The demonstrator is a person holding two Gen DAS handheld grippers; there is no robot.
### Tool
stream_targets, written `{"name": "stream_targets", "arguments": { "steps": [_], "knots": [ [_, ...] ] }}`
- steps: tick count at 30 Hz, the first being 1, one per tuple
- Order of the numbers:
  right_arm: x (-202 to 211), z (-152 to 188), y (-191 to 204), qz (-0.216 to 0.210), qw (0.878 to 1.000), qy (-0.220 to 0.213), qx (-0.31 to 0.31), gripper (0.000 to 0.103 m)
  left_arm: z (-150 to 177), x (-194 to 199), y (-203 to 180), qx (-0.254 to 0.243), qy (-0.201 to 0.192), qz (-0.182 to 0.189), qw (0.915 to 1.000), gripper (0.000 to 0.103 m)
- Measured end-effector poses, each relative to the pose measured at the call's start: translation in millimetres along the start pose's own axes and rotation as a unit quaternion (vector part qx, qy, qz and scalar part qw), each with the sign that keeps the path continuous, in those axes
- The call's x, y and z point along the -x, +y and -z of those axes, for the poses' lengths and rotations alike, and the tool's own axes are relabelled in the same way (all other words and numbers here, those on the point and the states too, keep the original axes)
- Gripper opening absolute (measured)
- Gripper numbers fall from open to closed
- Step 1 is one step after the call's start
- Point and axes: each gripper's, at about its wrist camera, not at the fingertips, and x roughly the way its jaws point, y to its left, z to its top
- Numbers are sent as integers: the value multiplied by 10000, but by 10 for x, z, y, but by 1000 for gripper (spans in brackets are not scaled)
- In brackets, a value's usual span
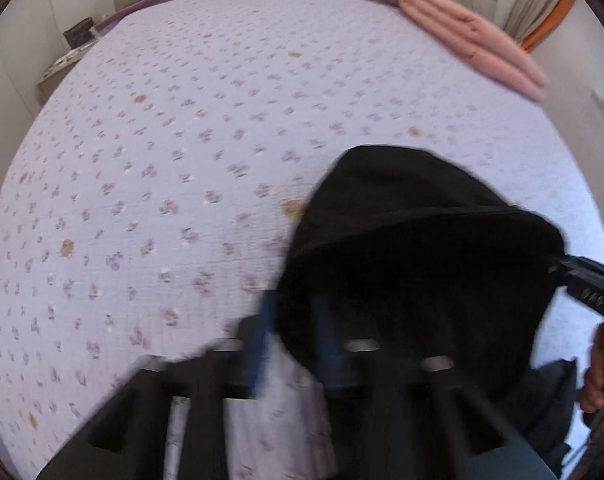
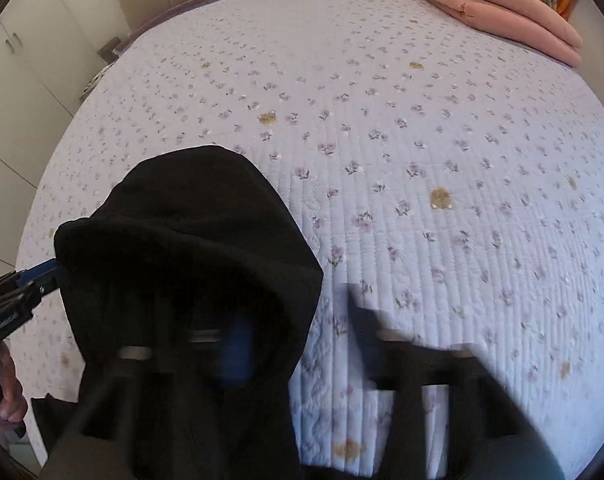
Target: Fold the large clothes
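Black fabric fills the near part of both wrist views: a large dark garment (image 1: pixel 414 248), bunched into a rounded, hood-like mound, is held up between the two tongs over the near edge of the bed (image 1: pixel 174 128). The bed carries a pale lilac quilted cover printed with small purple sprigs and scattered tan motifs.

In the left wrist view the garment hangs across the right half of the left tongs (image 1: pixel 294 340), whose blue-tipped fingers (image 1: pixel 264 332) are blurred; their jaws stand nearly together, closed on the cloth's edge. The right tongs (image 1: pixel 582 280) reach in from the right side and meet the far end of the garment, with a hand (image 1: pixel 596 380) below them.

In the right wrist view the garment covers the left half of the right tongs, which are closed on the fabric, though the pads themselves are hidden under the black cloth and smeared by blur. The left tongs come in from the left edge and bite the garment's side, a hand (image 2: pixel 8 392) gripping their handle.

A folded pink blanket (image 1: pixel 474 36) lies at the bed's far right corner. A white wardrobe (image 2: pixel 18 80) stands beyond the bed's left edge.
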Motion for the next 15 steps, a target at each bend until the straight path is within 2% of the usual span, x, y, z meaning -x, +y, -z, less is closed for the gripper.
{"name": "stream_targets", "arguments": {
  "steps": [1, 3, 4, 6, 7, 8, 9, 10, 11, 12, 13, 15],
  "knots": [
    [44, 37, -43, 1, 10000, -68, -67, 8, 22, 40, 71, 137, -94, 79, 9998, 6],
    [246, 98, -138, -417, 9977, -438, -296, 7, 112, 247, 308, 630, -547, 746, 9937, 6],
    [305, 140, -165, -497, 9966, -575, -303, 7, 161, 322, 392, 759, -684, 909, 9906, 6],
    [410, 262, -214, -580, 9948, -803, -237, 7, 256, 324, 500, 926, -694, 1112, 9870, 6],
    [352, 332, -251, -562, 9954, -740, -214, 6, 293, 273, 515, 945, -617, 1123, 9872, 6],
    [270, 358, -272, -488, 9965, -641, -226, 6, 342, 167, 523, 935, -495, 948, 9899, 5],
    [132, 397, -326, -401, 9975, -495, -295, 6, 377, 53, 531, 942, -367, 635, 9928, 3],
    [-90, 441, -424, -338, 9981, -212, -468, 6, 433, -152, 584, 1011, -58, 359, 9942, 3],
    [-249, 464, -493, -416, 9973, 9, -600, 6, 489, -313, 660, 1180, 201, 380, 9921, 3],
    [-371, 495, -576, -563, 9953, 91, -777, 5, 528, -365, 712, 1322, 248, 480, 9897, 1],
    [-349, 495, -598, -634, 9945, 23, -829, 4, 550, -311, 752, 1398, 115, 629, 9881, 1],
    [-276, 453, -522, -485, 9972, 61, -559, 5, 539, -170, 756, 1317, -48, 621, 9893, 1]
  ]
}}
